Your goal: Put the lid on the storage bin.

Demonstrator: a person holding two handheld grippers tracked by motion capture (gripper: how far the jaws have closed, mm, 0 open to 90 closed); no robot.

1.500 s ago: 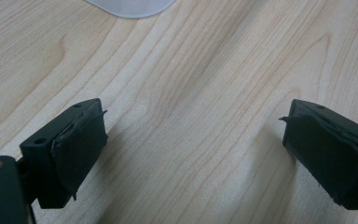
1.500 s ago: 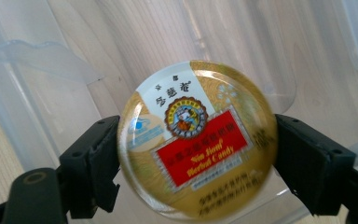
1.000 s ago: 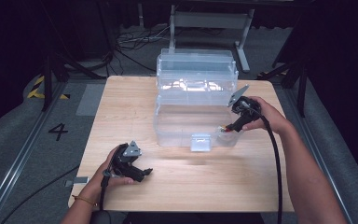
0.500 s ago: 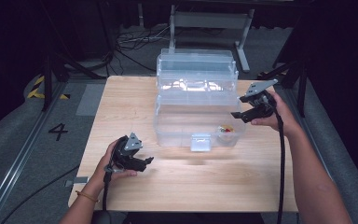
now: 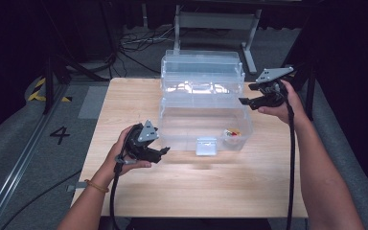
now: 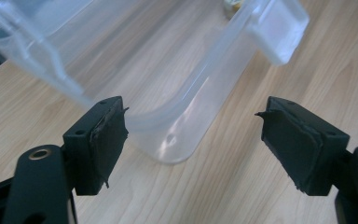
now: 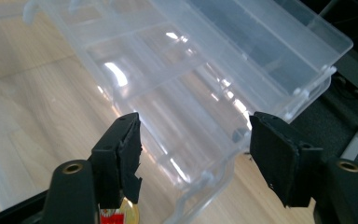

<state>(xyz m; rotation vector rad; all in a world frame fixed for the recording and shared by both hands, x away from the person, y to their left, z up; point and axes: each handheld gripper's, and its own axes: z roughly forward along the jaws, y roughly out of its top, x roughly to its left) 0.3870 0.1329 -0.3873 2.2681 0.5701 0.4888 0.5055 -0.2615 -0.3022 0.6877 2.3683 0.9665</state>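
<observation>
A clear plastic organiser box (image 5: 202, 115) stands open in the middle of the wooden table (image 5: 124, 96), its lid (image 5: 201, 64) tilted up at the back. A white latch (image 5: 205, 146) hangs on its front wall. A small red and yellow object (image 5: 232, 132) lies in the box's front right corner. My left gripper (image 5: 162, 152) is open and empty, just left of the box's front left corner (image 6: 168, 149). My right gripper (image 5: 245, 101) is open and empty, held above the box's right edge near the lid (image 7: 242, 51).
The table's front half (image 5: 196, 191) is bare wood. Dark floor, cables (image 5: 134, 45) and a grey metal frame (image 5: 215, 21) lie beyond the far edge. Striped tape and a painted "4" (image 5: 60, 135) mark the floor on the left.
My right gripper has risen from the box's front right corner and moved back to its right edge. My left gripper has edged slightly toward the box.
</observation>
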